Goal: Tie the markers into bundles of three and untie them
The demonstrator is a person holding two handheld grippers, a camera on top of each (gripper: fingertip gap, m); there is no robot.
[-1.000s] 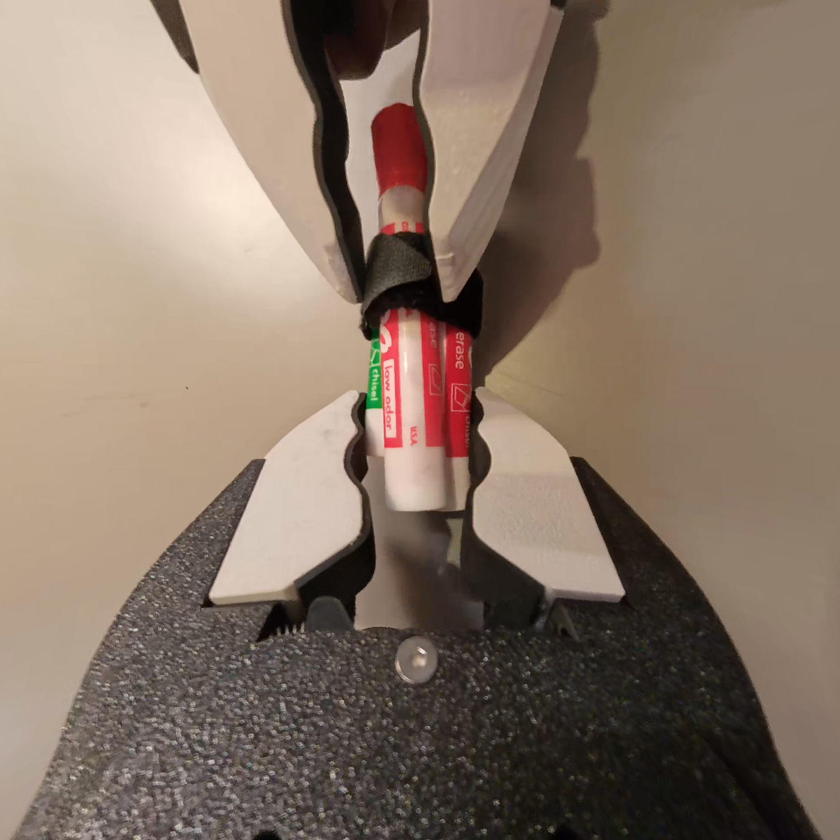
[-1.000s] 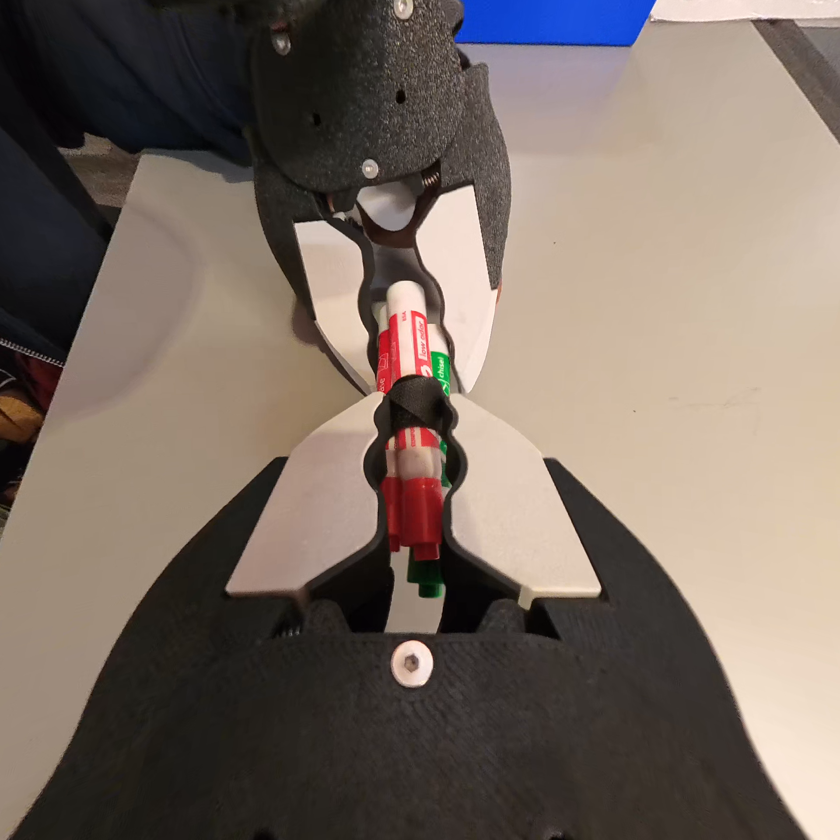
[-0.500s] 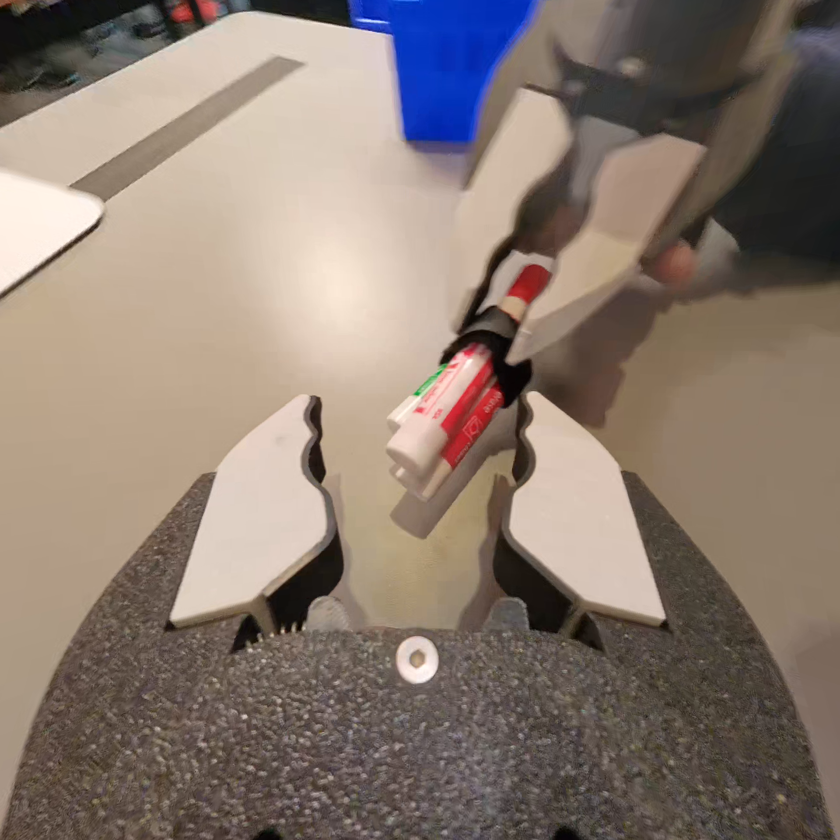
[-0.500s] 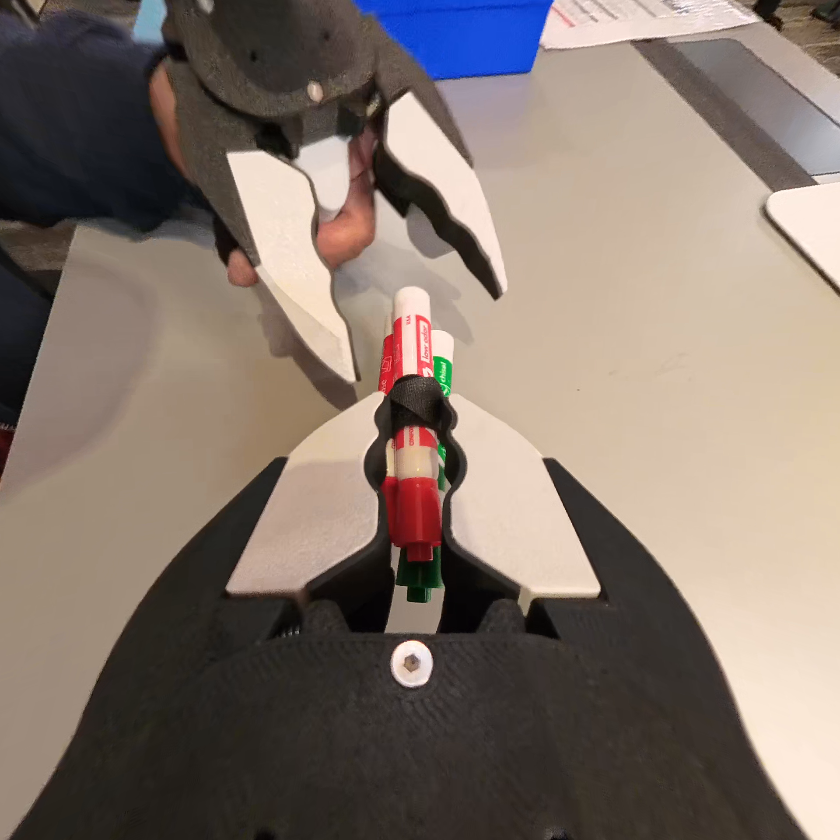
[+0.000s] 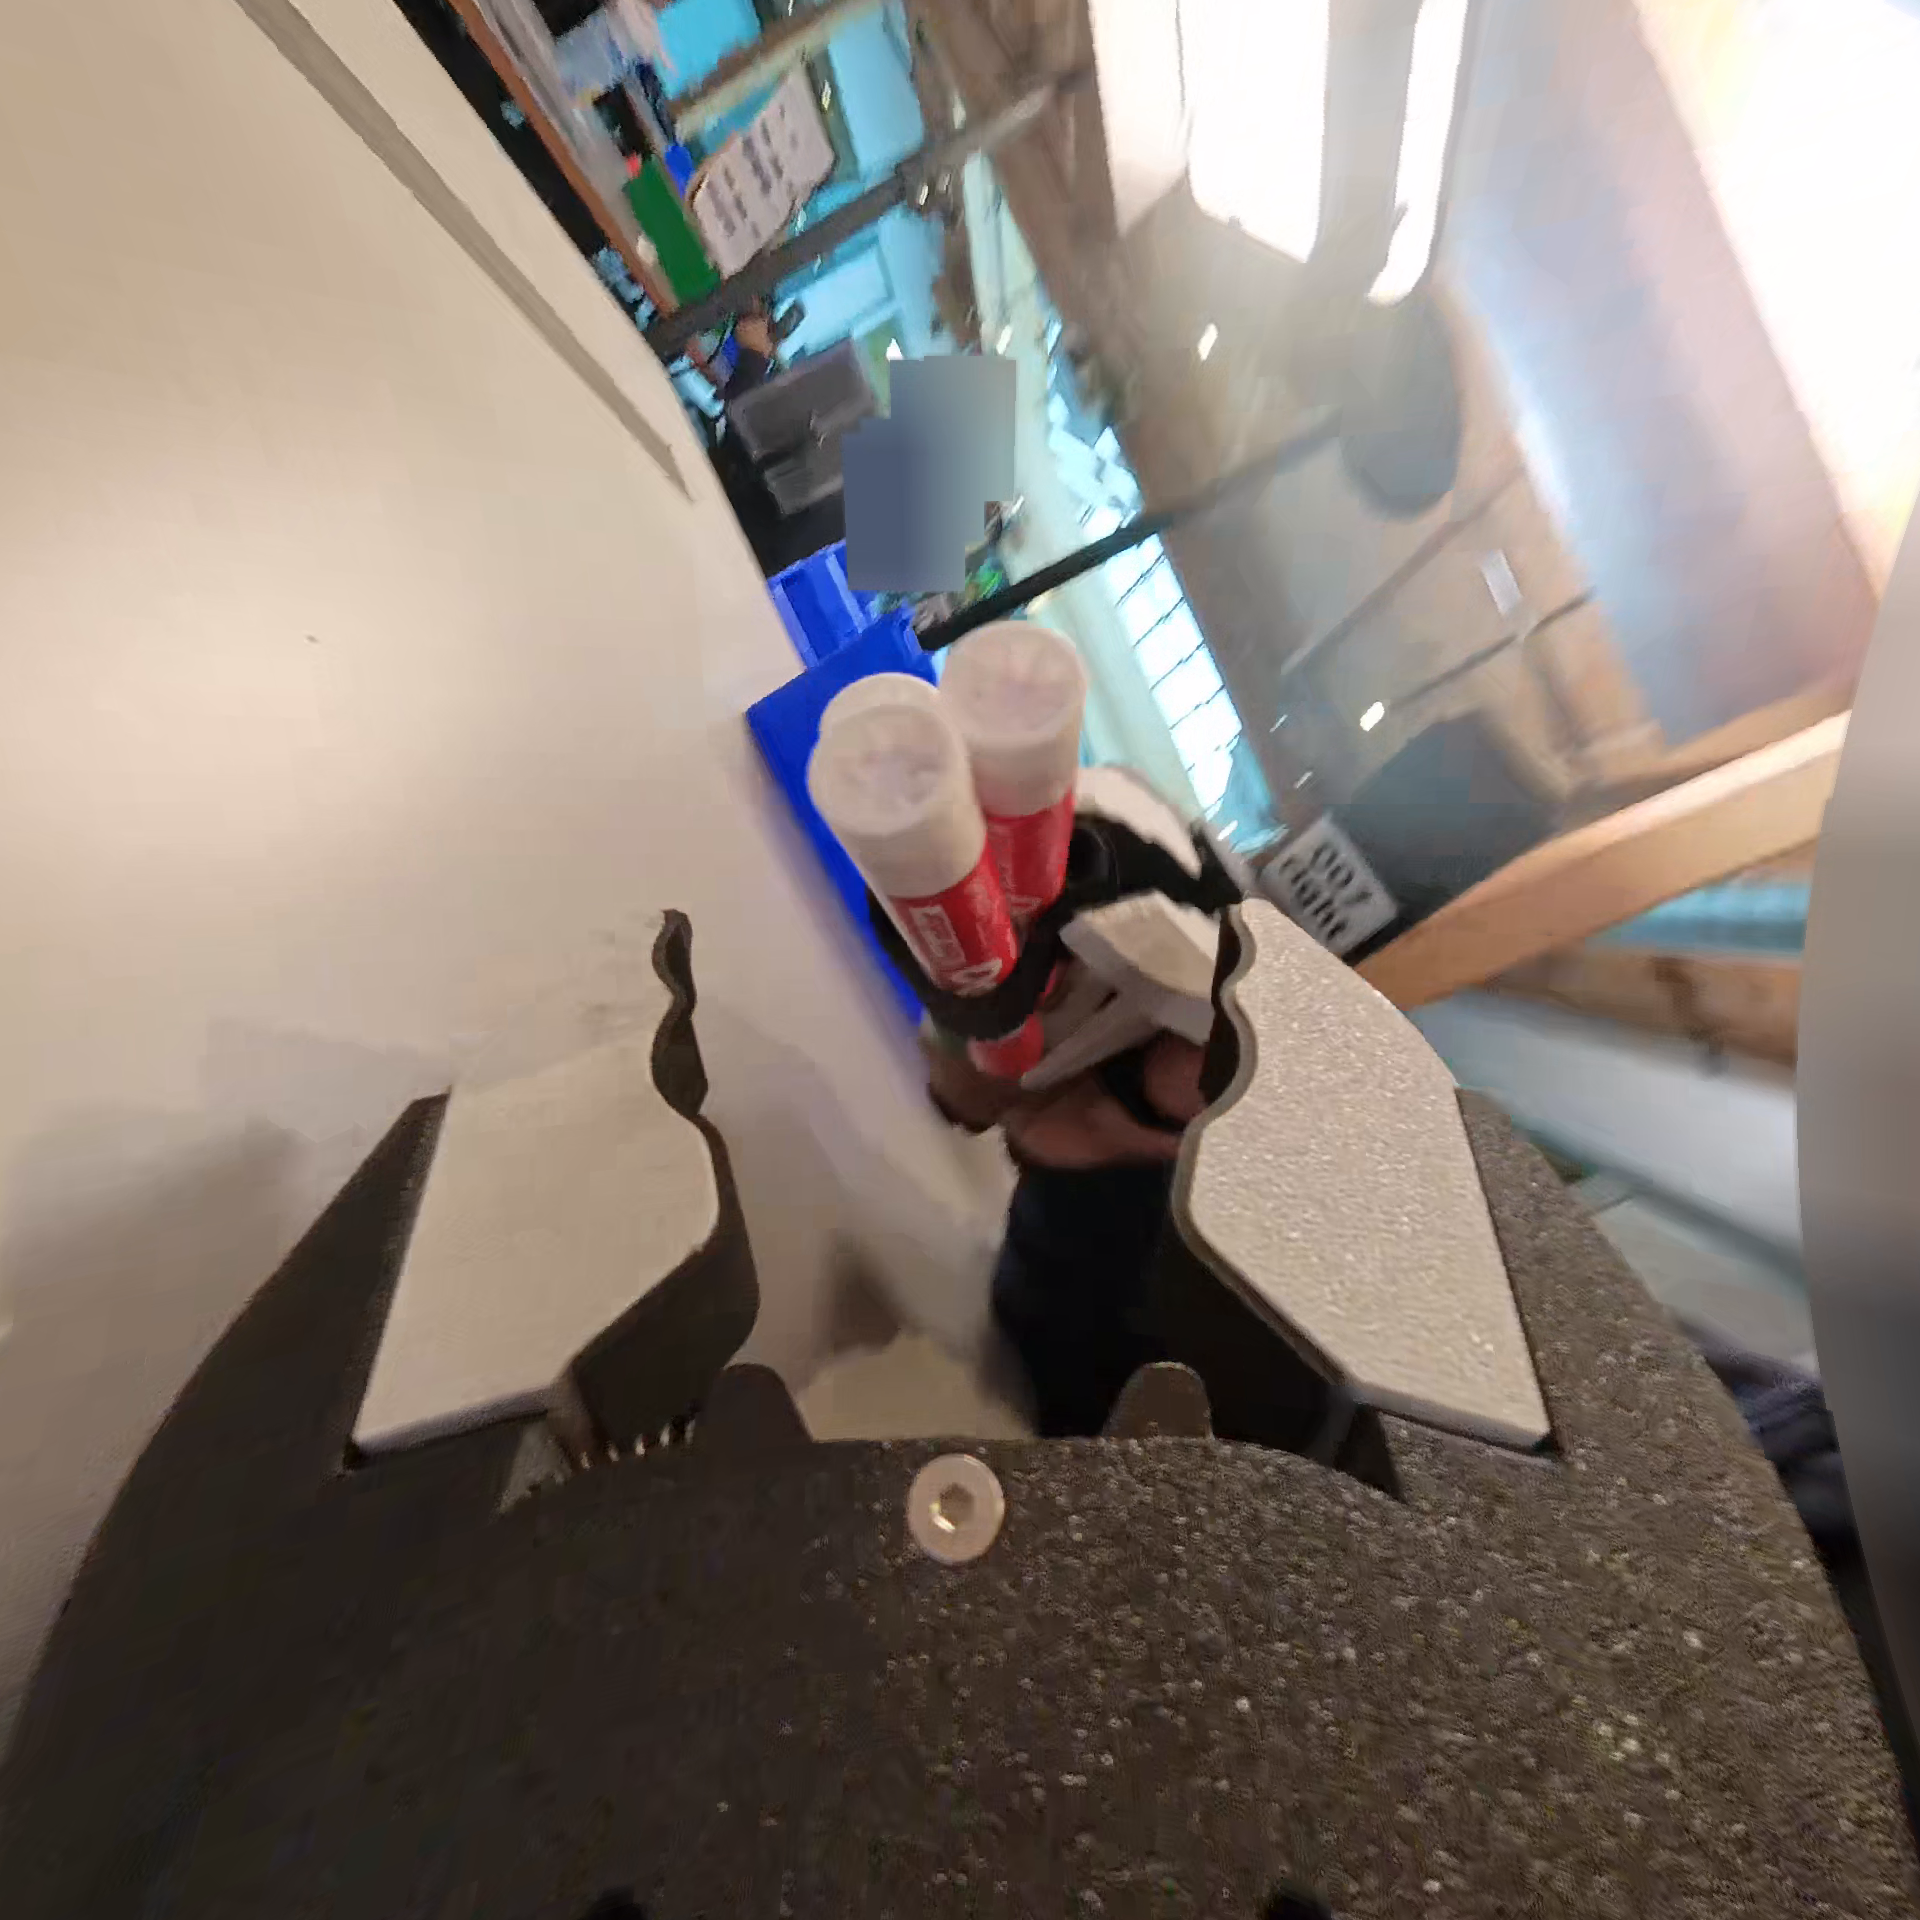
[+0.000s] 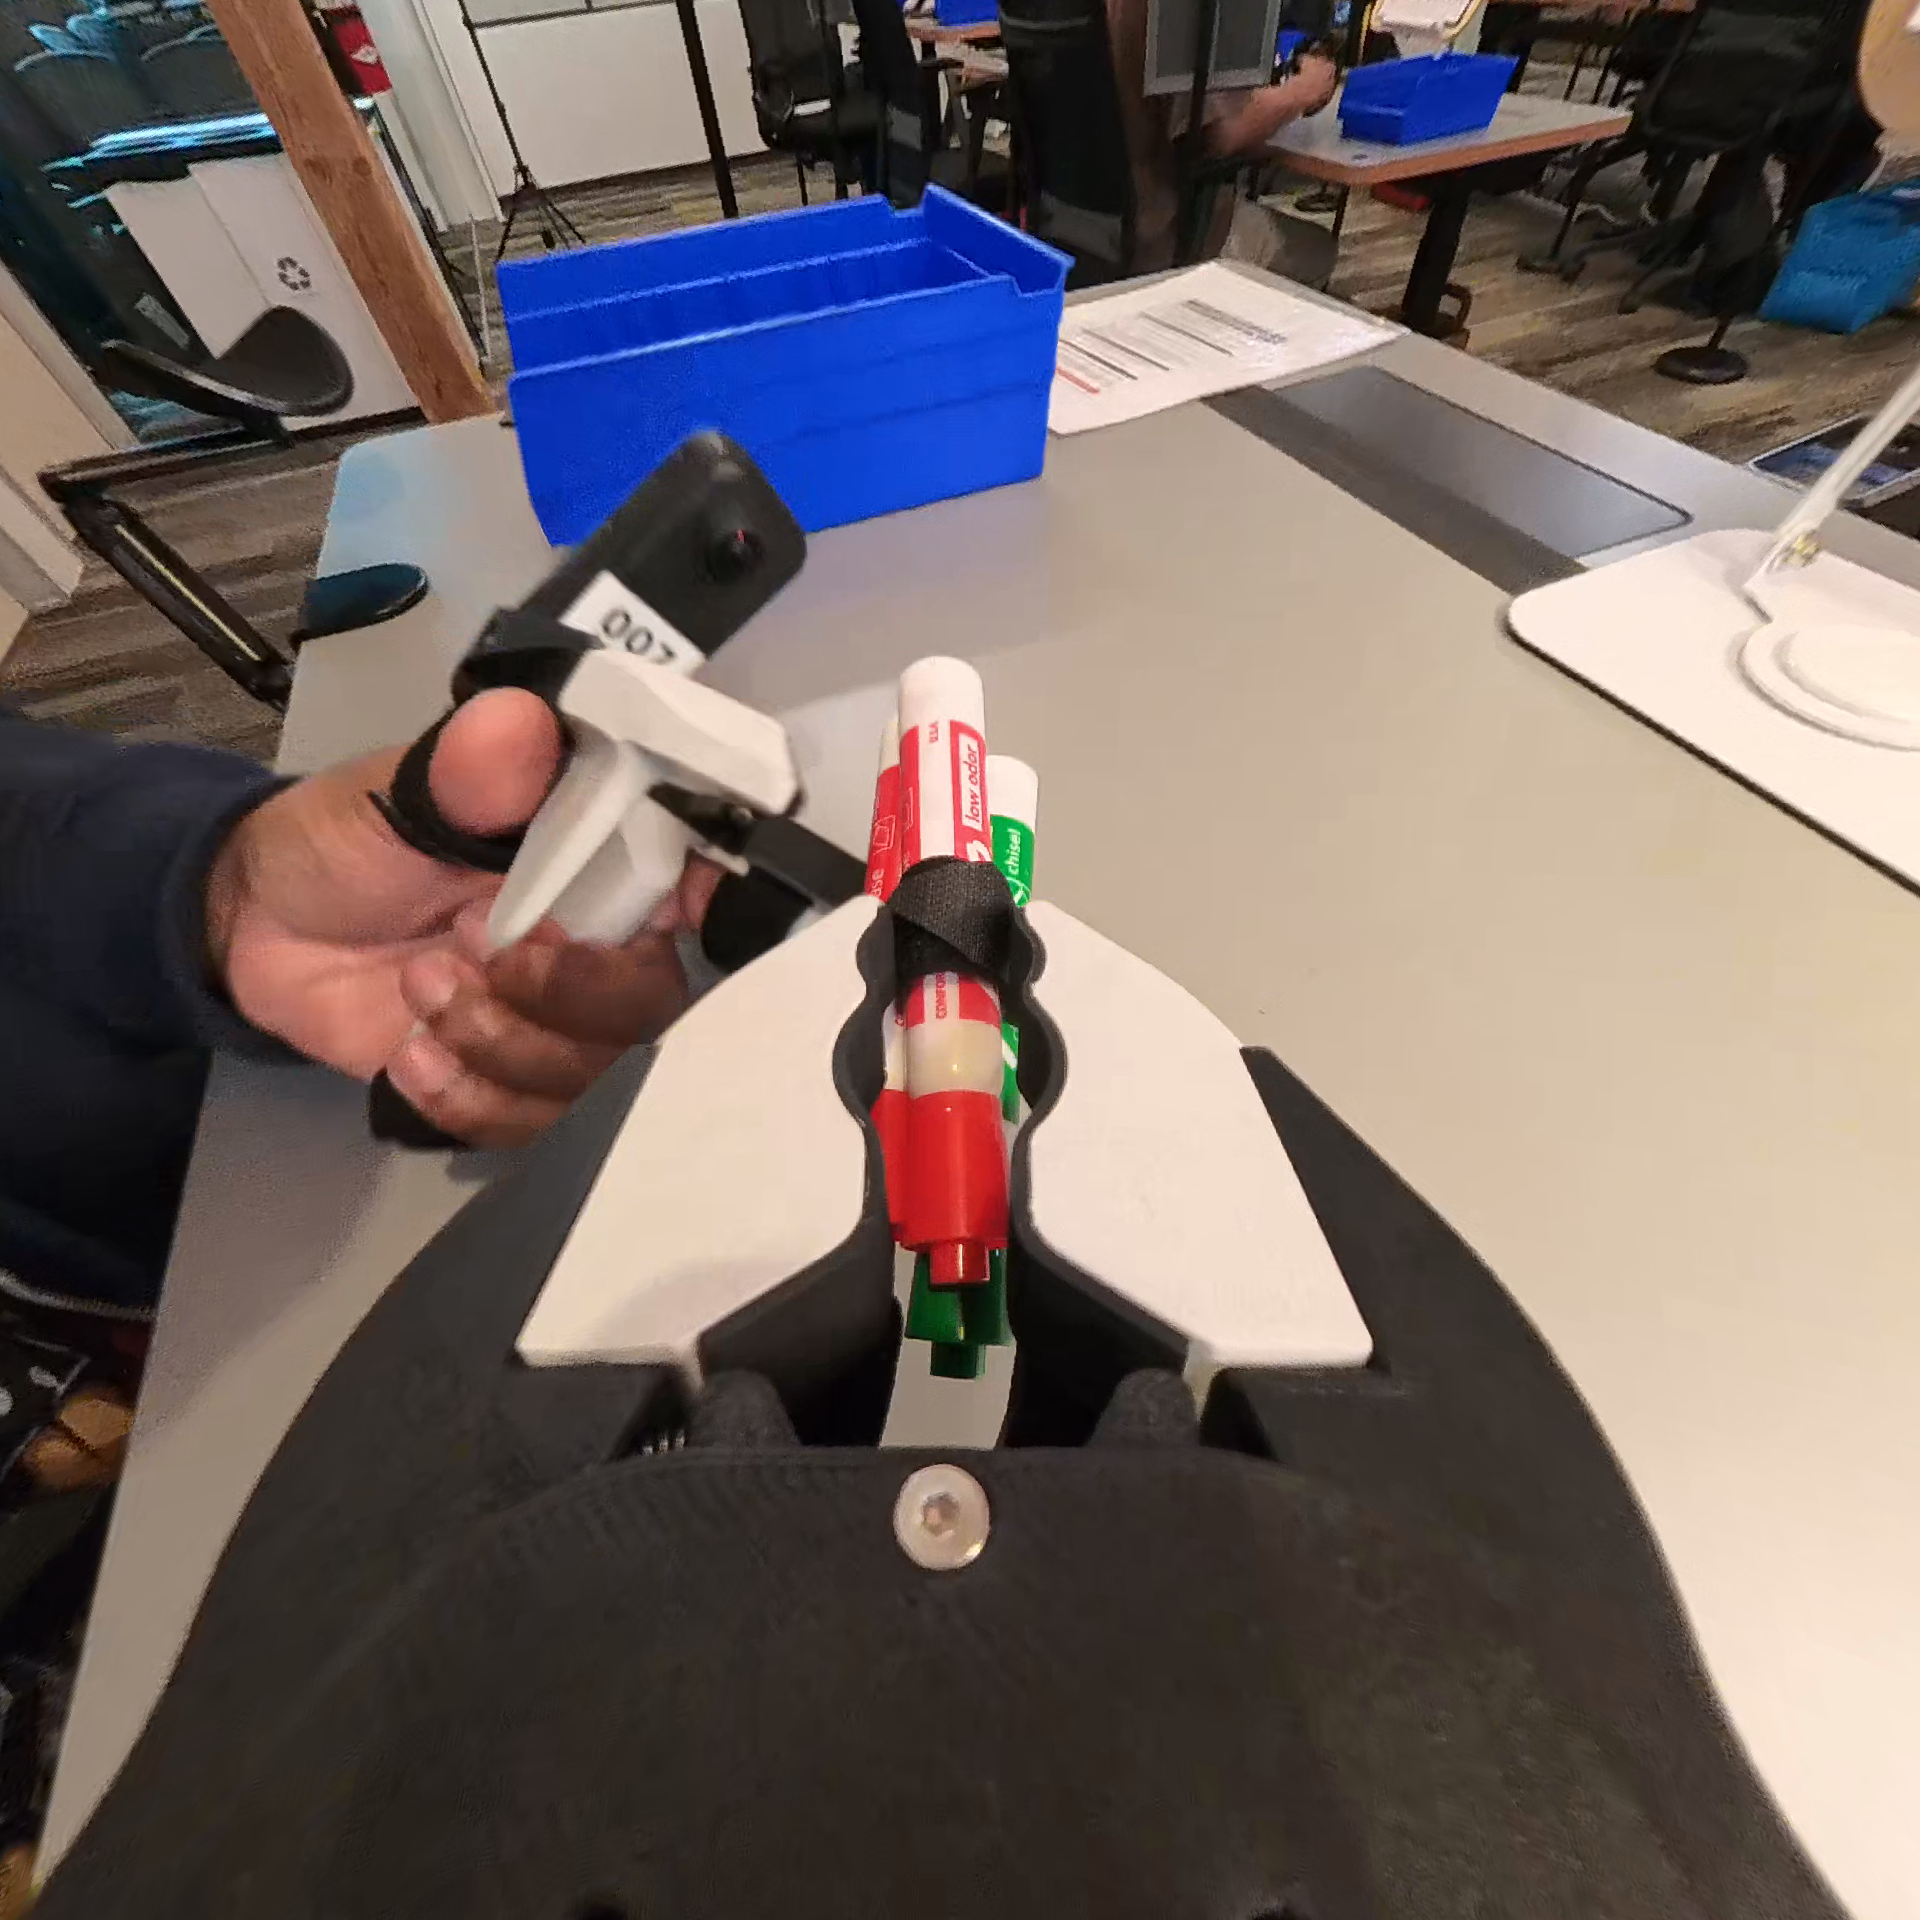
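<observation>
Since the earlier frame my left gripper (image 5: 951,1018) has swung away from the bundle and tilted, its jaws spread wide with nothing between them; the bundle of three markers (image 6: 951,935), two red and one green, stays pinched in my right gripper (image 6: 951,914); the jaws press together on it at the black strap (image 6: 945,920), caps pointing back toward the camera, white ends projecting forward above the grey table (image 6: 1299,779); a blue bin (image 6: 779,364) stands beyond; in the right wrist view my hand (image 6: 416,935) holds the left tool just left of the bundle, apart from it.
</observation>
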